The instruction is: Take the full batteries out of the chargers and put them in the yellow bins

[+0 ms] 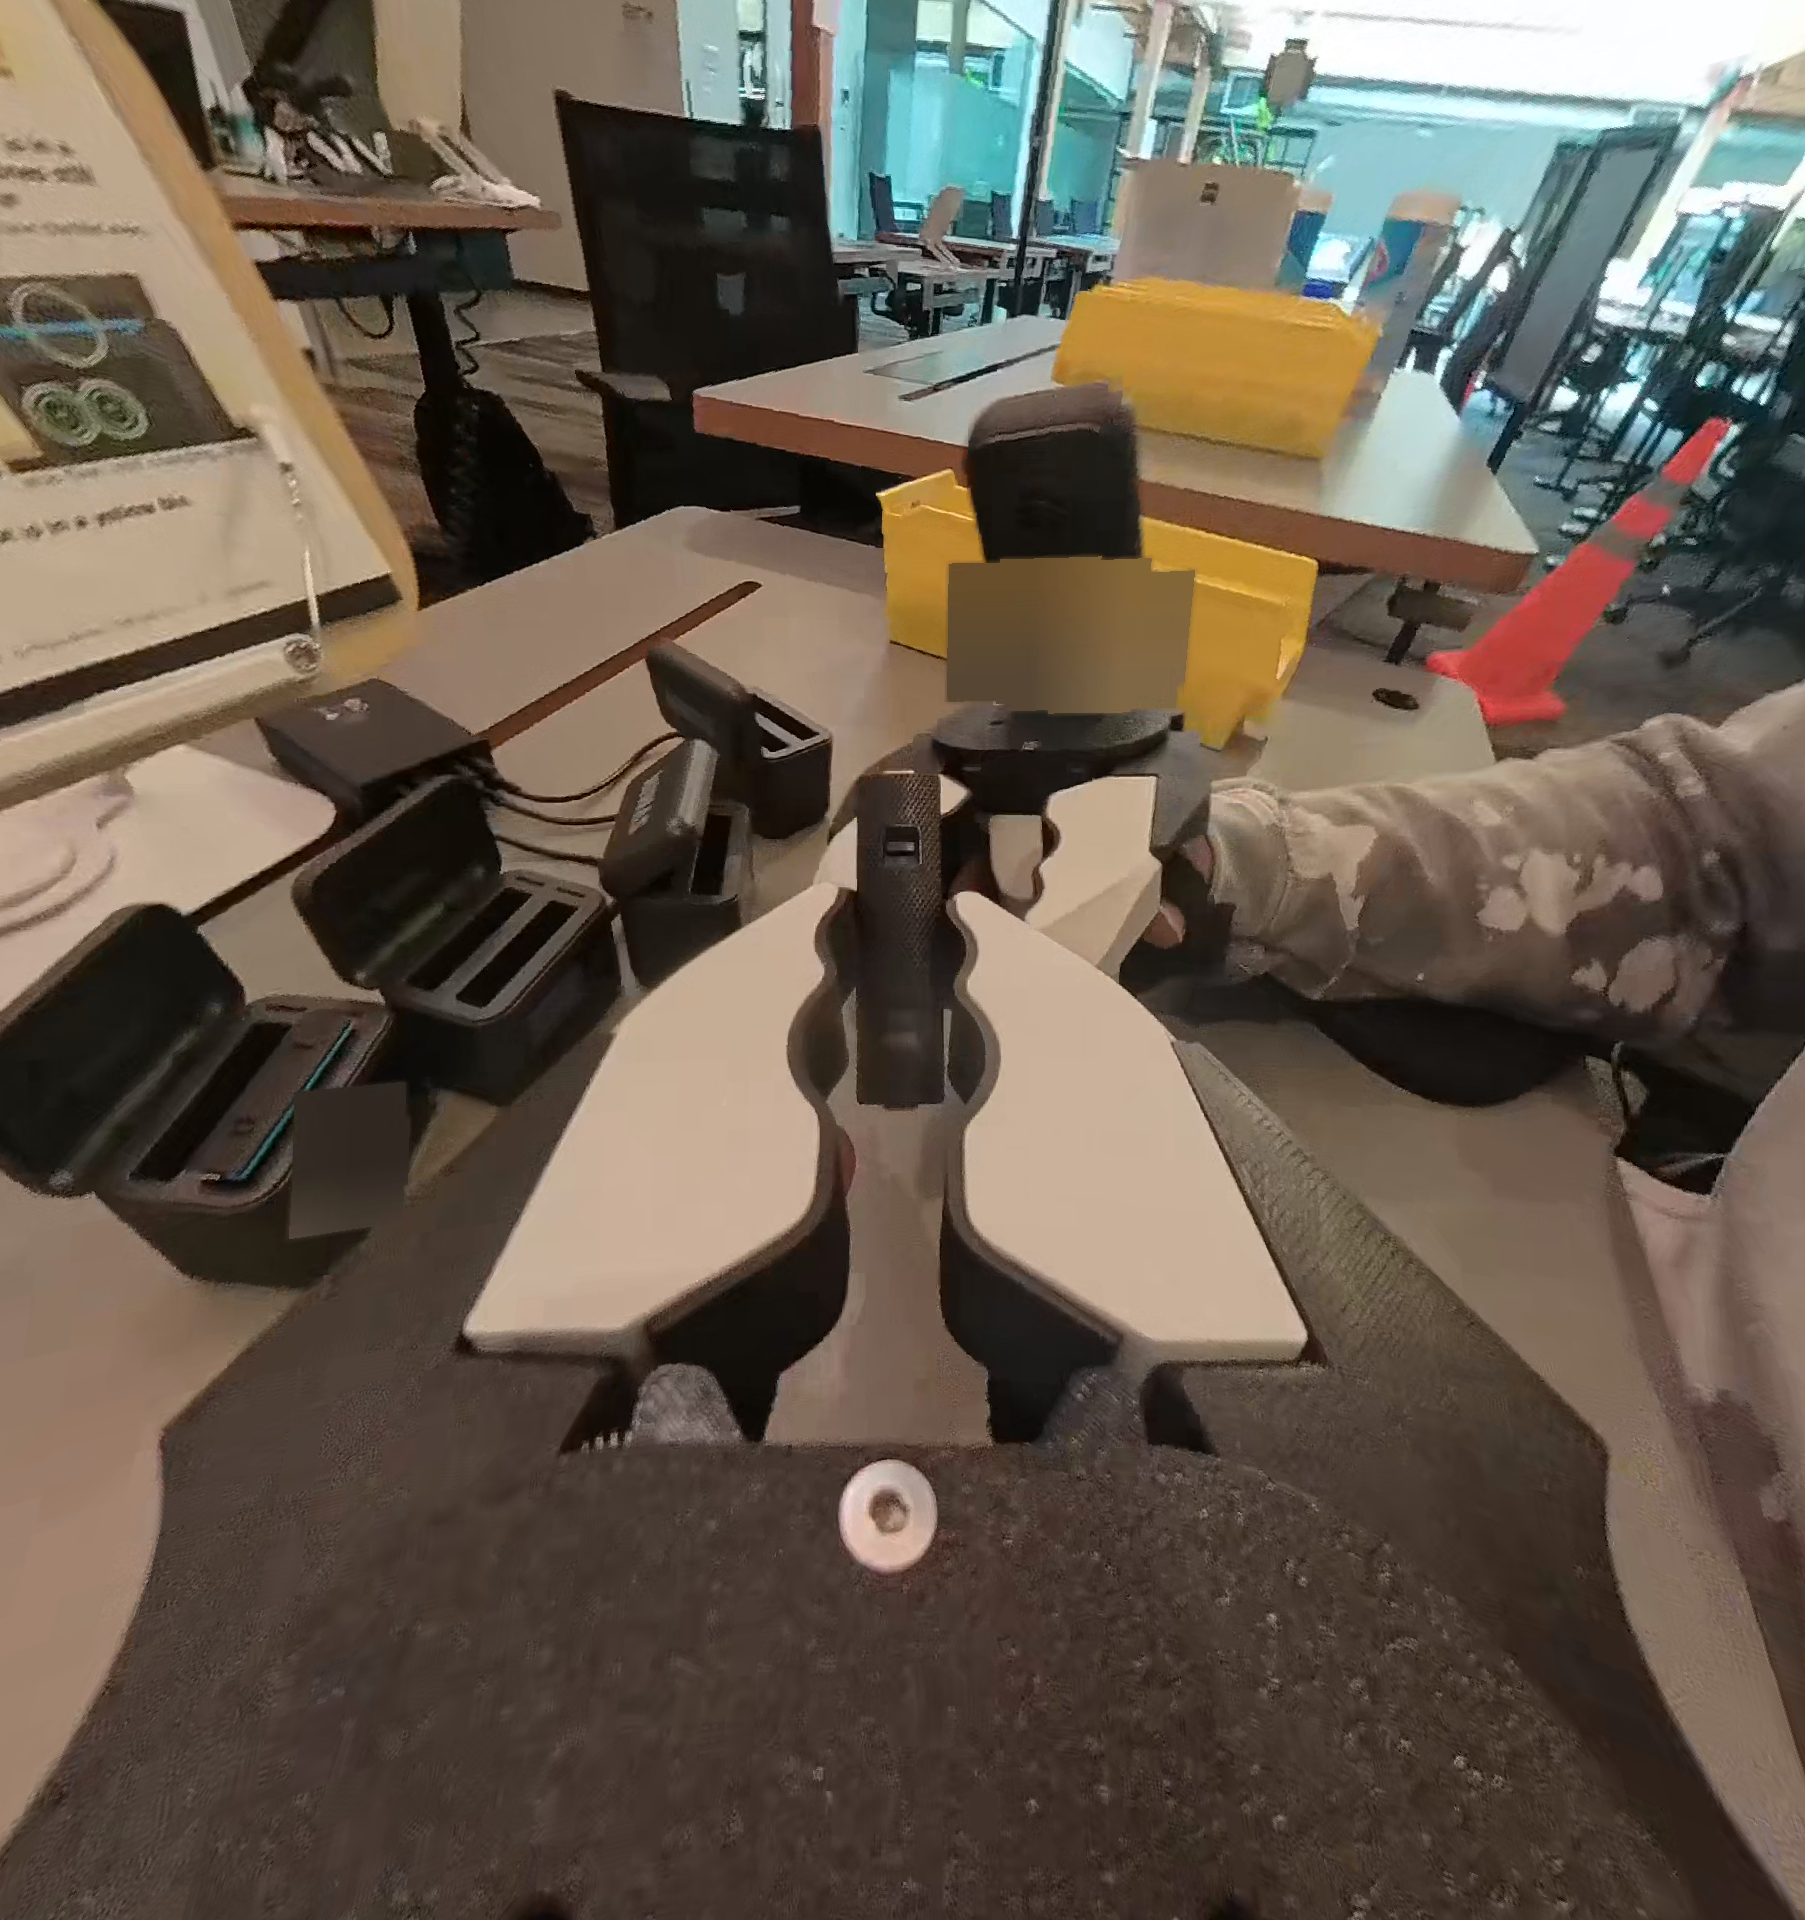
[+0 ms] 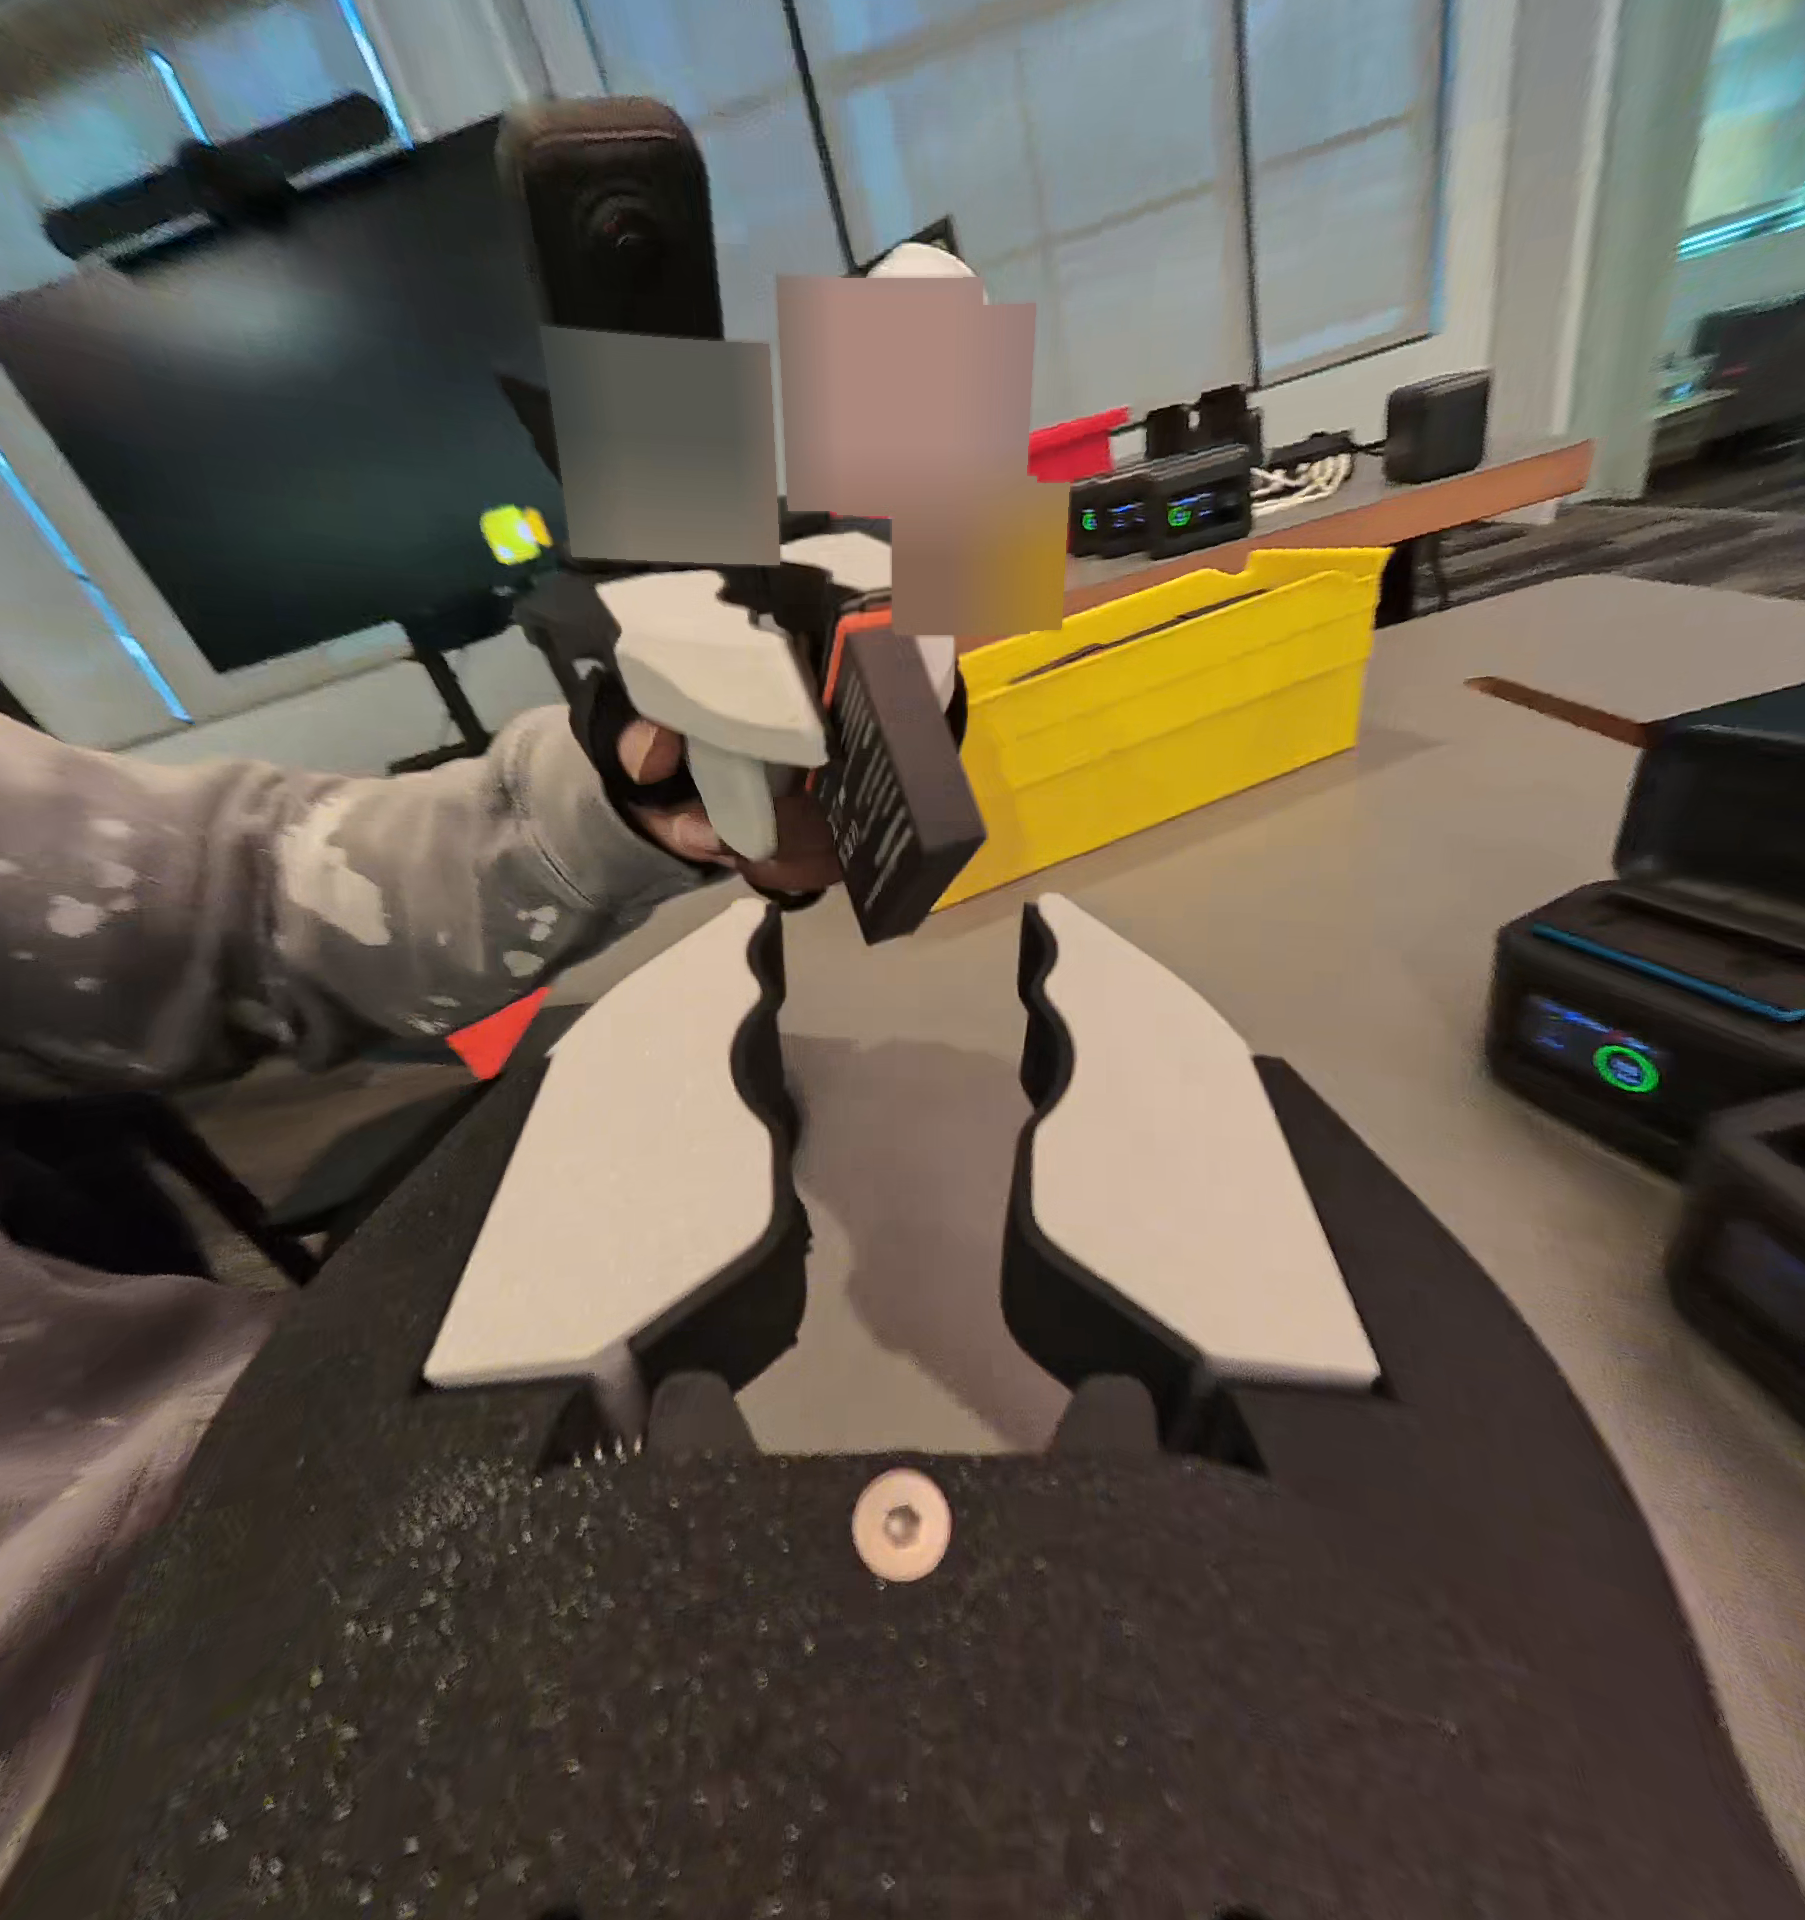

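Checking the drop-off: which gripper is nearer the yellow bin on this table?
Left. The left gripper holds the battery beside the yellow bin; the right gripper sits farther back, empty.

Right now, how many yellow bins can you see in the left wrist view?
2: one yellow bin on the near table behind the right gripper, another bin on the far table. More may be hidden.

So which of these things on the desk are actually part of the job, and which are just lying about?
Part of the job:
- battery, held in the left gripper
- open chargers
- yellow bin
- right gripper, fingers apart, holding nothing

Just lying about:
- orange cone
- office chair
- sign stand
- dark screen
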Action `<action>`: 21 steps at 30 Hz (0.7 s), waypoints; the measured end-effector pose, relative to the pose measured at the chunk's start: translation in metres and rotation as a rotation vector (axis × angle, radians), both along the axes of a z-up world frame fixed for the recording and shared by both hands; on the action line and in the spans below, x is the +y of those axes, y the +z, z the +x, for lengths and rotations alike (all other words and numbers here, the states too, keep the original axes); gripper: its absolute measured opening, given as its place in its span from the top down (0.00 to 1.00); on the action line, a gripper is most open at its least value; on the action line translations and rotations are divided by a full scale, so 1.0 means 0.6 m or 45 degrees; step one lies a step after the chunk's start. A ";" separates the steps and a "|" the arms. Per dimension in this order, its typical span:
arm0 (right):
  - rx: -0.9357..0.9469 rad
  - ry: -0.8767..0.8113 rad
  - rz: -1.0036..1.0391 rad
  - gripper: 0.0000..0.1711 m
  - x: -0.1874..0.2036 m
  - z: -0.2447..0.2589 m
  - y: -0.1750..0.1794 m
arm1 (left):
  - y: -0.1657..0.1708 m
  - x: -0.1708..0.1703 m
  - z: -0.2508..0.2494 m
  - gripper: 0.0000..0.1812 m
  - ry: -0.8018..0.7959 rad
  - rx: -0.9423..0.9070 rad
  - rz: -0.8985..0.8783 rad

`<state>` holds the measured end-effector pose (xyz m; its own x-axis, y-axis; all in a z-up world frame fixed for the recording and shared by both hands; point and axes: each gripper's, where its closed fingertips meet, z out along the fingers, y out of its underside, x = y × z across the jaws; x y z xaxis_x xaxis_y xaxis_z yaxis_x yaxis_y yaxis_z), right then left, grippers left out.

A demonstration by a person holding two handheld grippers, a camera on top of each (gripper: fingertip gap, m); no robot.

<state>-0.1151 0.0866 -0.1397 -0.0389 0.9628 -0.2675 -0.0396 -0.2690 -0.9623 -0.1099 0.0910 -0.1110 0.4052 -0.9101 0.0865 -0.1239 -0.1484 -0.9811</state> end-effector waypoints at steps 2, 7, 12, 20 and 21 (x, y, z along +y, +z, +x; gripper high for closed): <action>0.033 0.063 -0.009 0.80 -0.012 0.002 0.005 | -0.005 -0.011 0.012 0.92 -0.032 0.021 0.019; 0.012 0.068 0.182 0.93 -0.021 0.012 0.006 | -0.019 -0.019 0.016 0.91 -0.071 0.084 -0.006; -0.132 0.041 0.402 0.94 -0.023 0.013 -0.018 | -0.048 -0.025 0.007 0.91 -0.097 0.413 0.072; -0.195 0.039 0.462 0.94 -0.021 0.015 -0.032 | -0.066 -0.025 0.002 0.92 -0.145 0.678 0.157; -0.199 0.020 0.451 0.94 -0.017 0.014 -0.032 | -0.064 -0.020 0.001 0.92 -0.136 0.692 0.180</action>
